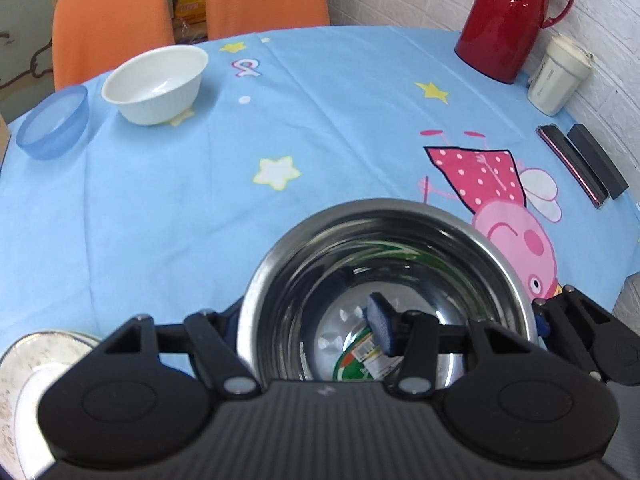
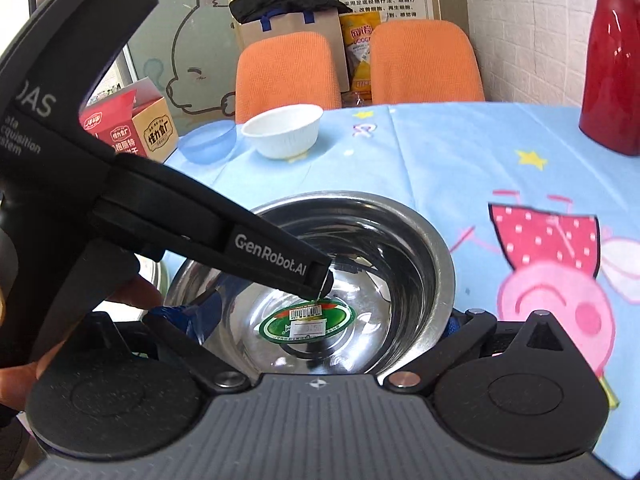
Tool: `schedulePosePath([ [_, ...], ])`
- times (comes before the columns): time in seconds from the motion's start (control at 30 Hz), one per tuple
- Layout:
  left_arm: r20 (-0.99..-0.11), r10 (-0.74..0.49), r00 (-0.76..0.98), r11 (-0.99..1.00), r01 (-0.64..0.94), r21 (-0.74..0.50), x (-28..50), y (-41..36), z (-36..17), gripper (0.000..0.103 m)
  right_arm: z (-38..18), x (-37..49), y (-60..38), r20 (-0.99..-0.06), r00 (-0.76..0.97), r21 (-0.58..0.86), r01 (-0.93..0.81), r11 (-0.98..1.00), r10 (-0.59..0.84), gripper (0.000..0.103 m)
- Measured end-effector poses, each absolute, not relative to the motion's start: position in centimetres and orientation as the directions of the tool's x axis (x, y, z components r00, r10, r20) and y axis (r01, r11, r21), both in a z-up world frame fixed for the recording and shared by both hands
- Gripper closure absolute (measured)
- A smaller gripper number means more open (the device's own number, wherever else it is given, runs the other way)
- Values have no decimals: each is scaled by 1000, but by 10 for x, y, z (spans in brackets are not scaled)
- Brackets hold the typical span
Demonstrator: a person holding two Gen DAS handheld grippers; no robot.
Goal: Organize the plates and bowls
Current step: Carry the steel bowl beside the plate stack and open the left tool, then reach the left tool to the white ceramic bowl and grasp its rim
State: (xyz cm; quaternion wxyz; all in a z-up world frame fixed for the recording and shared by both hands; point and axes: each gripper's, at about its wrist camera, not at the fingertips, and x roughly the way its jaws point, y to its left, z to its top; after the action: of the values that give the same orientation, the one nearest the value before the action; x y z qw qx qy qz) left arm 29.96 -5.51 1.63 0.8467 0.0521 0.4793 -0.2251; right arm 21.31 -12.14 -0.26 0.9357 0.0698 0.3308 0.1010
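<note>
The surface [image 1: 168, 208], under a pale blue cloth printed with stars and a pink cartoon pig, carries everything here. The largest dish is the steel bowl [image 1: 496, 264], near the surface's near edge. It holds no food; only a green label with a barcode is stuck flat to its bottom. The left claw [image 1: 320, 332] is clenched on the bowl's near wall, one blue pad inside the bowl and the other finger outside the rim. The right claw [image 2: 328, 320] straddles the same bowl from another side, its fingers outside the wall on both flanks; whether they press on the steel I cannot tell.

A red jug [image 1: 508, 20] stands at the far right corner against the brick wall, with a cream lidded cup [image 1: 556, 76] just beside it.

Near the far left edge sits a white bowl [image 1: 156, 84], empty, and close beside it, nearer the left edge, a smaller blue bowl [image 1: 52, 124], also empty.

At the near left corner a speckled plate [image 1: 16, 380] shows partly, with nothing visible on it.
</note>
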Motion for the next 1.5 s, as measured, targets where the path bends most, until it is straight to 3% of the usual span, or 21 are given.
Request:
schedulePosePath([
  [0.33,-842,-324,431,895,429,-124,294,-65,1,52,-20,215,-130,-632,730,243,-133,961,260,13],
  [0.6,-819,-335,467,897,424,-125,293,-58,14,39,-23,208,-145,-631,723,268,-139,954,282,15],
  [0.97,-752,-311,582,941,303,-154,294,16,51,36,3,196,-193,-549,806,324,-36,945,220,14],
  [1.5,-745,-213,632,975,185,-122,345,95,60,36,61,294,-138,-546,767,211,-263,941,337,14],
])
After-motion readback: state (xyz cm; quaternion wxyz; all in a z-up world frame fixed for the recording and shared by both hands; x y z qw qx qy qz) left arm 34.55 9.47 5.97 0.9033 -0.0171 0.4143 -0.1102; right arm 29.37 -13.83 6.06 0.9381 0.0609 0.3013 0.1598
